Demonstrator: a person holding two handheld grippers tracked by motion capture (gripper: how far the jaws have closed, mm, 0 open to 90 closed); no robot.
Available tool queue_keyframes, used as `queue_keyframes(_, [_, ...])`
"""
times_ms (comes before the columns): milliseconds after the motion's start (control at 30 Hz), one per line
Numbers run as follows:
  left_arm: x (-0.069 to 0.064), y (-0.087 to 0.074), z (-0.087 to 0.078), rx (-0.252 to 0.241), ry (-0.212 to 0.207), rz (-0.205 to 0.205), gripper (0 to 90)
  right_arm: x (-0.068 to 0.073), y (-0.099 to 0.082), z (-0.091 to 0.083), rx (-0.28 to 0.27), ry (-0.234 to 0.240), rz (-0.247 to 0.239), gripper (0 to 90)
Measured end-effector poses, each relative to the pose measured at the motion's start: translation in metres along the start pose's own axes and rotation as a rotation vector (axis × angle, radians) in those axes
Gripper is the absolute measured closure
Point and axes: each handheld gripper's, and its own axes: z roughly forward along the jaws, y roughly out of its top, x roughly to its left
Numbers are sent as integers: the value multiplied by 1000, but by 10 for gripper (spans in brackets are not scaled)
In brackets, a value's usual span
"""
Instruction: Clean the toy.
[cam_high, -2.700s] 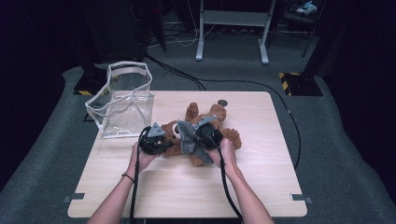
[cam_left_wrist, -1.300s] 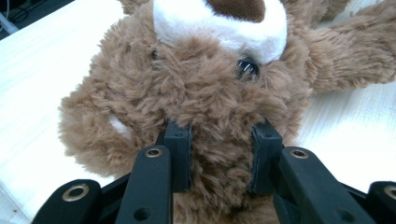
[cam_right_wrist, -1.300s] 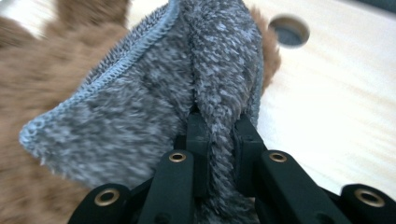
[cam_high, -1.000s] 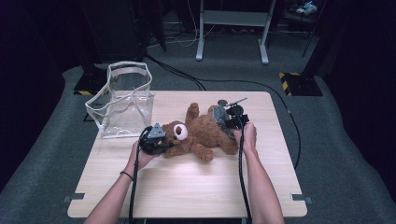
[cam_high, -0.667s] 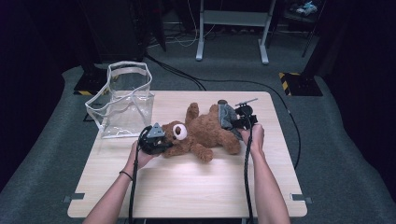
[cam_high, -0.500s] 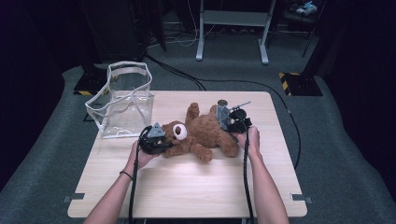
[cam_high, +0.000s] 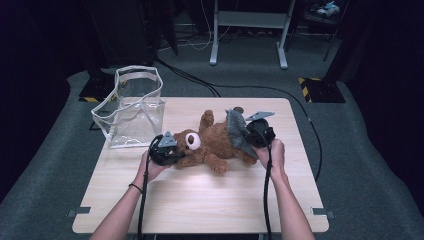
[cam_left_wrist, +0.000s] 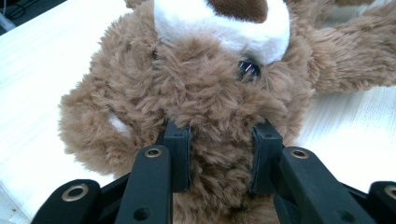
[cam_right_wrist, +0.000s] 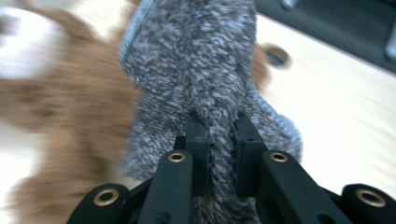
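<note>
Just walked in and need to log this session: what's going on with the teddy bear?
A person works two handheld grippers at a wooden table. The left gripper is clamped on the head of a brown teddy bear lying on its back. The right gripper pinches a grey fuzzy cloth lifted over the bear's legs. A clear plastic bag stands open beside them.

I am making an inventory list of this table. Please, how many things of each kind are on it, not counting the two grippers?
Brown teddy bear: 1
Grey fuzzy cloth piece, pinched by the right gripper: 1
Clear plastic bag: 1
Small dark round thing near the far edge: 1
Total: 4
</note>
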Motion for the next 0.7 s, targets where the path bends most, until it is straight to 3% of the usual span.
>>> queue_keyframes(67, [1,0,0,-3,-7,1,671,17,5,-3,-15,55,-62,802])
queue_keyframes(167, [2,-1,1,-14,-14,3,671,44,9,9,10,129,-149,801])
queue_keyframes(300, [3,-2,1,-19,-25,13,672,61,1,37,72,153,-194,806])
queue_keyframes(400, [1,0,2,-18,-25,47,673,58,-9,42,123,123,-171,810])
queue_keyframes(500, [-2,2,4,-26,-26,66,675,49,-9,33,156,73,-140,809])
queue_keyframes(600, [-4,3,7,-36,-21,88,677,37,3,18,134,65,-85,807])
queue_keyframes(700, [-6,3,7,-39,-22,102,677,29,24,14,84,90,-91,806])
